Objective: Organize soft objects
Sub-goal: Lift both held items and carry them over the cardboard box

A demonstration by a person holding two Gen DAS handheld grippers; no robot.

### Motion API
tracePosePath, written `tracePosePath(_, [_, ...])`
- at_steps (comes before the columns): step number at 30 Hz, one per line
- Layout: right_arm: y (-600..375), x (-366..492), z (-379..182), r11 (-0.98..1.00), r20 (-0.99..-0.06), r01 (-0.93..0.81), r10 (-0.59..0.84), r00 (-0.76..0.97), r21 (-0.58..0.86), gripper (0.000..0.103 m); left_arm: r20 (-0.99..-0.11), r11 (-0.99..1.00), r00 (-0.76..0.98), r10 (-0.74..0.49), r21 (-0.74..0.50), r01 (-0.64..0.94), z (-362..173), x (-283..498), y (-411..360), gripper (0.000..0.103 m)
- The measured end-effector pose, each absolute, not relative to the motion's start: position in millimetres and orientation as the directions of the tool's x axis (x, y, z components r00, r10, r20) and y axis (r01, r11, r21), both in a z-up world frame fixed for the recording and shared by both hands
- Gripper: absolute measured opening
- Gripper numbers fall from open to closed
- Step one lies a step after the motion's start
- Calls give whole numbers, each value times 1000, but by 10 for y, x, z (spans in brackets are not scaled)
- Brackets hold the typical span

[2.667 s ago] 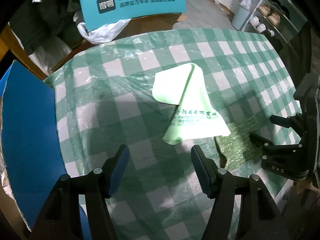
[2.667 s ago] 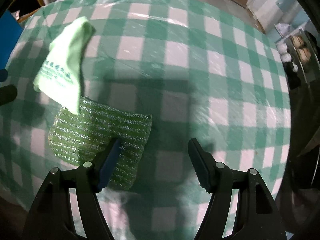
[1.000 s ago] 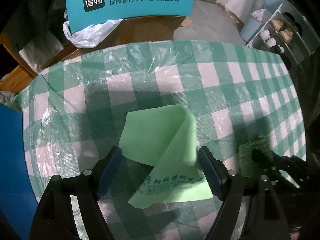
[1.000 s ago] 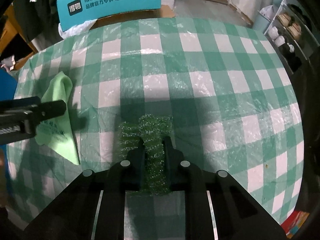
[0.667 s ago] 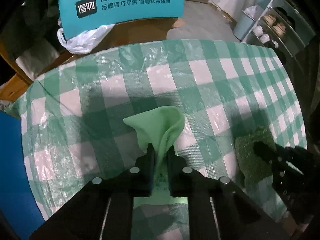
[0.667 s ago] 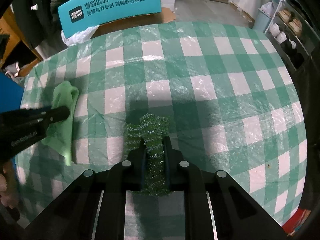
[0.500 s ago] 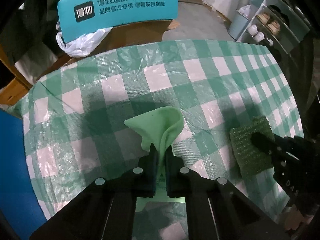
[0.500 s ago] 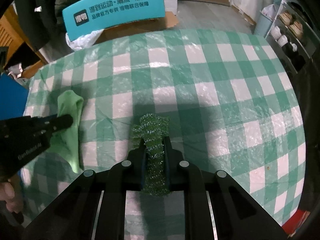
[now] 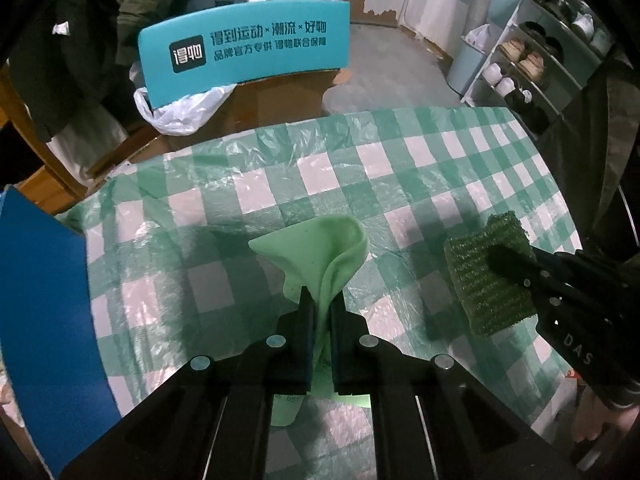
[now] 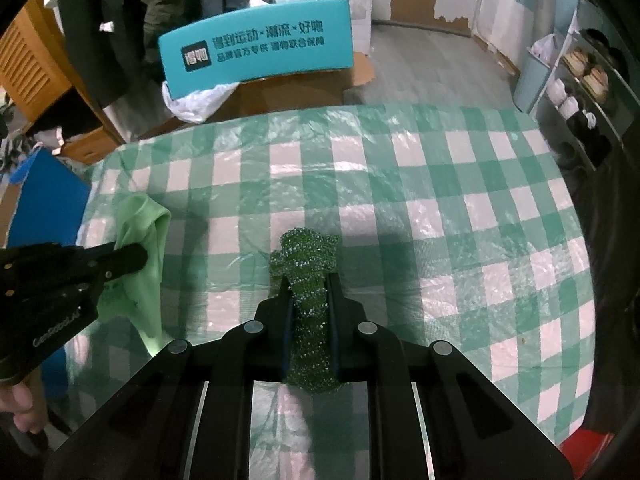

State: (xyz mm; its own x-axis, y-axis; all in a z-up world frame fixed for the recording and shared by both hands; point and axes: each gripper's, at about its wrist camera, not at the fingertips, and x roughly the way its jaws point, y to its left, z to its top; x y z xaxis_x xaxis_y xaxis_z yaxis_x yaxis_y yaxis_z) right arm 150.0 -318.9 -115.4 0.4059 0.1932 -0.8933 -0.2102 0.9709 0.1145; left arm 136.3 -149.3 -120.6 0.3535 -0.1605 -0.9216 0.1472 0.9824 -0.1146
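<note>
My left gripper (image 9: 320,300) is shut on a light green cloth (image 9: 328,248), which bunches up above the fingers and hangs below them, off the table. In the right wrist view the same cloth (image 10: 140,240) hangs at the left from the left gripper (image 10: 132,258). My right gripper (image 10: 308,284) is shut on a dark green glittery scouring pad (image 10: 306,256), pinched narrow between the pads and lifted. In the left wrist view the scouring pad (image 9: 480,276) shows at the right, held by the right gripper (image 9: 504,258).
The table (image 9: 440,168) wears a green-and-white checked cloth under clear plastic. A blue board (image 9: 44,300) stands at its left edge. Behind it are a teal sign (image 9: 244,50), a white plastic bag (image 9: 180,112), and a shoe shelf (image 9: 532,64) at the right. A hand (image 10: 18,402) holds the left gripper.
The left gripper closed on the light green cloth and lifted it off the table. The right gripper, still shut on the scouring pad, rose too; the table now looks farther away.
</note>
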Motion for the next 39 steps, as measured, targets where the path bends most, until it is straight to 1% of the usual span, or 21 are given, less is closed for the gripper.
tracePosePath(14, [-3026, 1284, -744, 959, -863, -256, 226, 453, 117, 12, -902, 985, 408, -142, -88, 149, -836, 1077, -1398, 6])
tracePosePath(29, [-2779, 1005, -300, 936, -820, -329, 283, 497, 124, 12, -865, 986, 478, -150, -96, 135, -350, 690, -1165, 7])
tracePosePath(39, [-2533, 856, -85, 914, -798, -388, 321, 511, 119, 12, -844, 989, 518, -139, -90, 119, -134, 491, -946, 7])
